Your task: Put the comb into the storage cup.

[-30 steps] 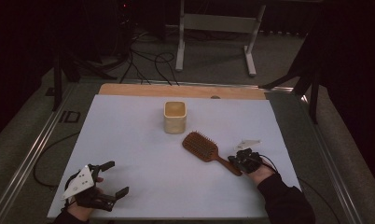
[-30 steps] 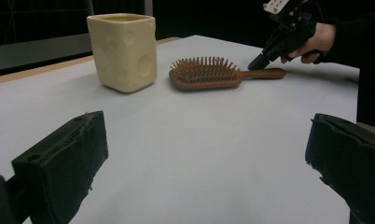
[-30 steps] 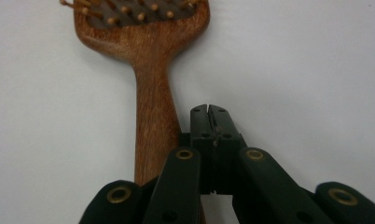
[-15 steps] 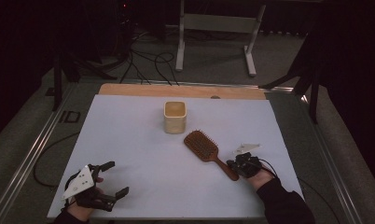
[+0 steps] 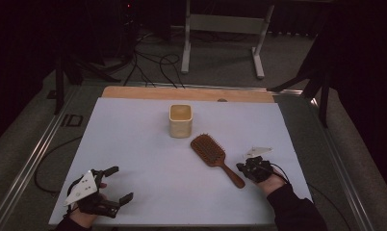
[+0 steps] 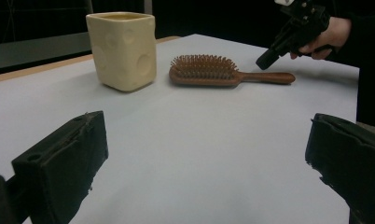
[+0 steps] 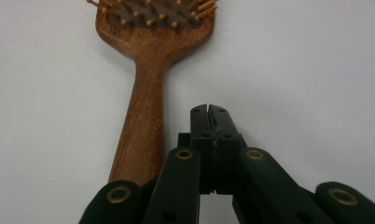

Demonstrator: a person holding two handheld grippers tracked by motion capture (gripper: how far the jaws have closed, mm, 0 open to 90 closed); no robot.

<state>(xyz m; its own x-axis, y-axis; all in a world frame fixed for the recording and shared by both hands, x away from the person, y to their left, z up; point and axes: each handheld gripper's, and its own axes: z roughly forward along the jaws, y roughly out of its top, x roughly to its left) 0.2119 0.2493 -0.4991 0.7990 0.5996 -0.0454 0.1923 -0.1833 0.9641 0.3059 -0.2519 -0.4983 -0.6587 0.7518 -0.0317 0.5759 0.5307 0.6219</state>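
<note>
At the near left of the surface (image 5: 148, 192), the left hand-held gripper (image 5: 115, 186) is resting with its jaws spread wide and nothing between them, just where it was a second ago.

At the near right, the right hand-held gripper (image 5: 241, 167) is sitting with its jaws pressed together on nothing, its tip just to the right of the hairbrush (image 5: 215, 158) handle. In the right gripper view the closed tip (image 7: 209, 110) is lying beside the handle (image 7: 141, 135); whether it is touching the wood is hard to tell from here. Over the last second this gripper has been sliding toward the person, and the hairbrush has been swinging with it, its handle end now pointing more to the near right than before. That suggests the brush is being nudged into a handier angle, not lifted, so a real grasp is probably still to come.

Farther off, near the middle of the surface, the cream cup (image 5: 180, 120) is standing upright, unmoved, just beyond the bristle head.
</note>
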